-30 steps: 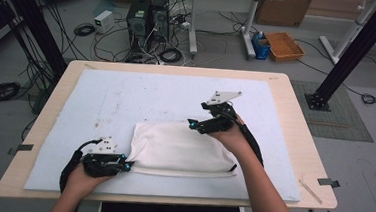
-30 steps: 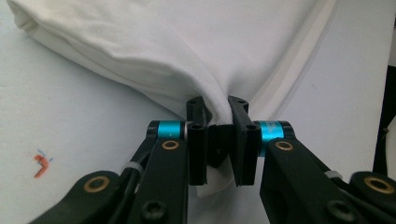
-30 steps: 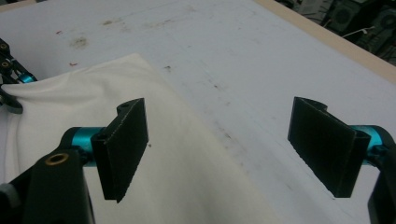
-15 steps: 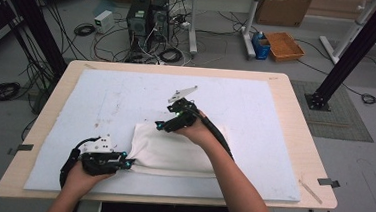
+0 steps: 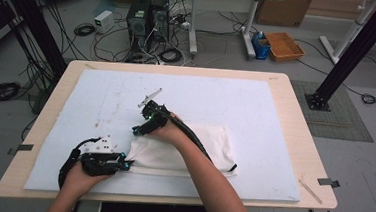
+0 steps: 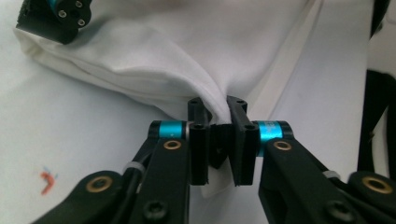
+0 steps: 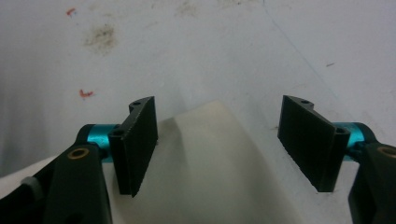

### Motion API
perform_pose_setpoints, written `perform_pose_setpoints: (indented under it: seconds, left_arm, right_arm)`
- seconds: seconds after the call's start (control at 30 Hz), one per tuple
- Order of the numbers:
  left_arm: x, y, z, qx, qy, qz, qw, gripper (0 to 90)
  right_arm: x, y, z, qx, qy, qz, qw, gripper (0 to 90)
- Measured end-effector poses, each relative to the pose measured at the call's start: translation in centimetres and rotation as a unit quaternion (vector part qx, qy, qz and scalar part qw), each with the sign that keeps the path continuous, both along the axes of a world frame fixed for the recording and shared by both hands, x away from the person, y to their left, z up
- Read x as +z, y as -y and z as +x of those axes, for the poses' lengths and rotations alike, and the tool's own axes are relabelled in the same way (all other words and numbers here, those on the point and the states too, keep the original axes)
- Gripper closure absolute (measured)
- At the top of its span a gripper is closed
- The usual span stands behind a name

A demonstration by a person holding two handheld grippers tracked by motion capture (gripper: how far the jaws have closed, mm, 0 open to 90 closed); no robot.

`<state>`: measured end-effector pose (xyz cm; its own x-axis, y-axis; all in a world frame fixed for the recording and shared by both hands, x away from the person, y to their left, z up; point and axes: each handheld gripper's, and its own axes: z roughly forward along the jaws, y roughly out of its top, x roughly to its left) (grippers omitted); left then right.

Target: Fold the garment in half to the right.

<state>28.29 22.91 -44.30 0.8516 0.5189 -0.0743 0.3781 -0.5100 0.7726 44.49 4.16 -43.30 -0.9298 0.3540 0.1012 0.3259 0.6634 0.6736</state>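
A white cloth (image 5: 193,146) lies flat on the white mat (image 5: 256,101) near the table's front. My left gripper (image 5: 126,166) is at the cloth's near left corner. In the left gripper view its jaws (image 6: 217,109) pinch a gathered fold of the cloth (image 6: 187,51); they have just been opening a little, and the fold still fills the gap. My right gripper (image 5: 138,130) rests at the far left corner. Its jaws (image 7: 219,135) stand wide apart and have just been closing, with the cloth's corner (image 7: 210,163) lying loose between them, touching neither pad.
The mat covers most of the wooden table (image 5: 296,108) and carries small red marks (image 7: 85,94) and a dirty smudge (image 7: 100,35). A black cable (image 5: 208,150) trails along the right forearm over the cloth. Computers, cables and boxes stand on the floor beyond the table.
The right hand has swept left across the cloth, from its far right corner to its far left corner, and come lower. The left hand has stayed put at the near left corner.
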Motion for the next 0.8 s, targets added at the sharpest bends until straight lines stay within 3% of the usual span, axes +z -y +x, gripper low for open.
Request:
perform_pose_setpoints:
  seconds: [0.1,0.27,0.33,0.43,0.53,0.7,0.8]
  left_arm:
    - [0.26,-0.06,-0.24,-0.012,0.019,0.028,0.9994,60.6]
    - [-0.13,-0.39,-0.56,-0.037,0.005,0.044,0.9983,55.2]
    - [-0.28,-0.39,-0.6,-0.04,0.009,0.042,0.9983,54.2]
    - [-0.15,-0.14,-0.58,-0.043,0.013,0.051,0.9977,56.8]
    - [-0.11,0.35,-0.55,-0.045,0.016,0.05,0.9976,72.6]
    - [-0.25,0.42,-0.35,-0.042,0.018,0.038,0.9982,80.5]
    - [-0.27,0.24,-0.19,-0.043,0.014,0.032,0.9985,81.9]
  right_arm:
    - [-0.4,-0.11,0.13,-0.001,-0.004,-0.005,1.0,31.1]
    - [-0.31,-0.15,0.05,0.0,-0.004,-0.004,1.0,31.1]
    - [-0.3,-0.15,0.03,0.003,-0.004,-0.006,1.0,31.1]
    - [-0.51,-0.22,0.06,0.002,-0.007,-0.009,0.9999,31.5]
    - [-0.71,-0.39,0.03,0.008,-0.005,-0.015,0.9998,36.8]
    - [-0.52,-0.47,-0.11,0.025,0.005,-0.018,0.9995,61.7]
    - [-0.39,-0.67,-0.28,0.035,0.025,-0.022,0.9988,77.5]
